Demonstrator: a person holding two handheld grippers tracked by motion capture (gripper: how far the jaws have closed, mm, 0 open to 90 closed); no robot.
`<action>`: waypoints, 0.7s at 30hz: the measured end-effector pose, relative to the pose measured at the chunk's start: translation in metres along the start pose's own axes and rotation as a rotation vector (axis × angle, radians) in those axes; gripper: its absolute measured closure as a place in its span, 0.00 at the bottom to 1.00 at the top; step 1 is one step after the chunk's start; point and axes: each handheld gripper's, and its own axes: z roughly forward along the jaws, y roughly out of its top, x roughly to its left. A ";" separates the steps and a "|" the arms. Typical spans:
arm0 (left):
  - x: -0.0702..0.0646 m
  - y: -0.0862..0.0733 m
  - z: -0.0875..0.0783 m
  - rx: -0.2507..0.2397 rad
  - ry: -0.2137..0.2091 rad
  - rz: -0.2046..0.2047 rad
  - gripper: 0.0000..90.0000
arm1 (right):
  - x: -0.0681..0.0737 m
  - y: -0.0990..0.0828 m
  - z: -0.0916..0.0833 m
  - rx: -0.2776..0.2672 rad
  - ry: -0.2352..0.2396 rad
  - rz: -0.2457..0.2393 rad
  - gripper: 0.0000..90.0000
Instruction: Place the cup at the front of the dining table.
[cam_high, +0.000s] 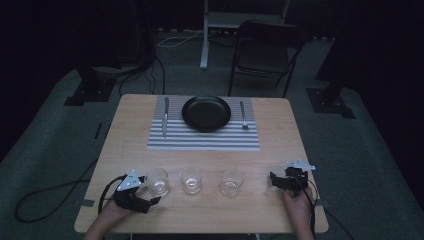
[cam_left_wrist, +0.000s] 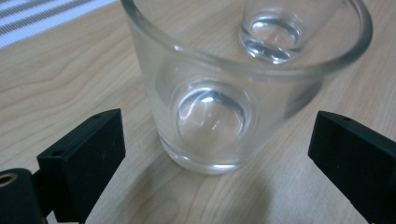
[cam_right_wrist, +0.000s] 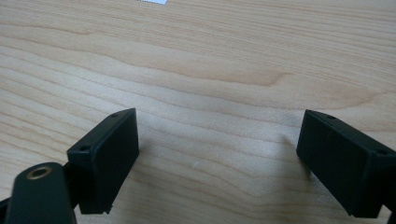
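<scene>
Three glasses are lined up along the near edge of the table (cam_high: 280, 130): left glass (cam_high: 158, 181), middle glass (cam_high: 191, 179), right glass (cam_high: 232, 181). Beyond them a striped mat (cam_high: 200, 137) carries a black plate (cam_high: 206, 113), with a knife (cam_high: 165, 116) to its left and a fork (cam_high: 243, 115) to its right.

Key relation: the left glass stands upright, directly ahead of the left gripper (cam_high: 150, 199) and touching distance from its tips. In the left gripper view the left glass (cam_left_wrist: 219, 93) is framed between the two jaws, which are spread wide with clear gaps on both sides; nothing is gripped. The middle glass (cam_left_wrist: 275, 28) is seen through it, farther off.

The right gripper (cam_high: 276, 180) is parked right of the right glass, well clear of it. Its jaws are also spread, with bare wood between them in the right gripper view.

Judgement: the left hand is better placed; a short forward push and a close would probably take the left glass.

The high view gives the row layout; the jaw-to-glass gaps are resolved by the left gripper view.
</scene>
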 end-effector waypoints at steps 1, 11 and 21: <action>0.000 0.001 0.001 -0.006 -0.002 -0.005 0.05 | 0.000 0.000 0.000 0.000 0.000 0.000 0.14; -0.006 0.011 0.014 -0.045 0.009 0.009 0.05 | 0.000 0.000 0.000 0.000 0.000 0.000 0.14; -0.010 0.013 0.011 -0.182 0.050 -0.019 0.09 | 0.000 0.000 0.000 0.000 0.000 0.000 0.14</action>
